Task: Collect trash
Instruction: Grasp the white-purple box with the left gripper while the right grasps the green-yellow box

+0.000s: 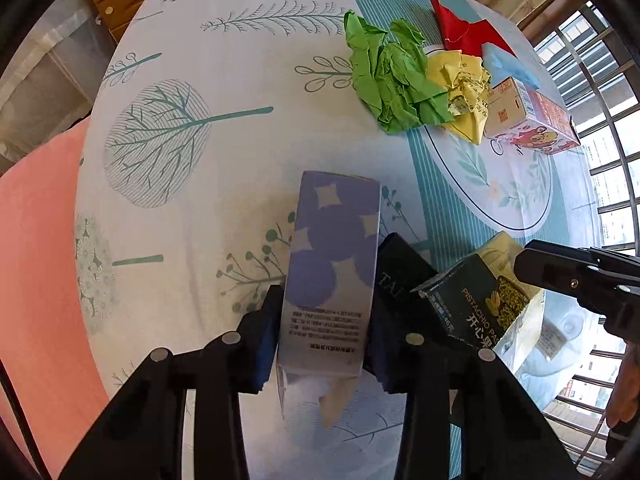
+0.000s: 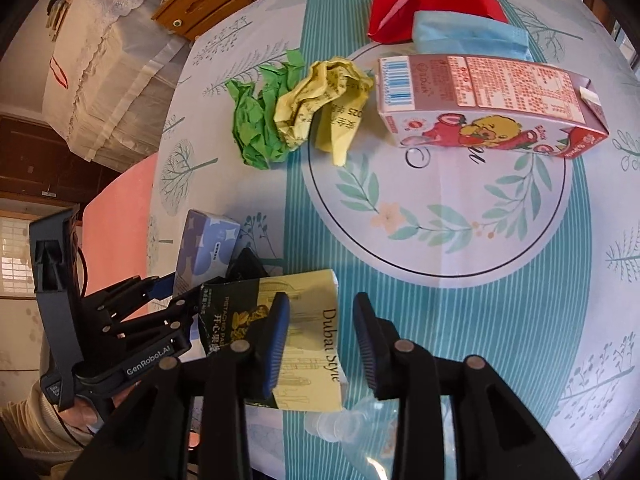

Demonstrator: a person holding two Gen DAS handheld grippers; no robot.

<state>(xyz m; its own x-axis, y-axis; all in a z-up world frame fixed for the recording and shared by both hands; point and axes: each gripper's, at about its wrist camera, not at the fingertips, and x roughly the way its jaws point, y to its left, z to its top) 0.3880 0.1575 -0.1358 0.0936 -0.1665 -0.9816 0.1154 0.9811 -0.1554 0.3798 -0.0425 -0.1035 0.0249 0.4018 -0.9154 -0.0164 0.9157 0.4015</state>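
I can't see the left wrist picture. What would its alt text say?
A handheld left gripper clamps a purple box over a tablecloth printed with trees. Beyond lie crumpled green paper and yellow paper, a juice carton and a pistachio box.

Both cameras sit just behind their fingers and look steeply down on the surface (image 1: 224, 60) from close above. The left wrist view is very near the purple box (image 1: 332, 264), which fills its lower middle. The right wrist view stands a little to the right of it, over the yellow box (image 2: 312, 332). Both views share the purple box (image 2: 206, 248), the yellow box (image 1: 480, 300), the green paper (image 1: 392, 80) (image 2: 260, 120), the milk carton (image 1: 528, 116) (image 2: 492, 104) and the red paper (image 1: 464, 32) (image 2: 424, 4) at the far side.
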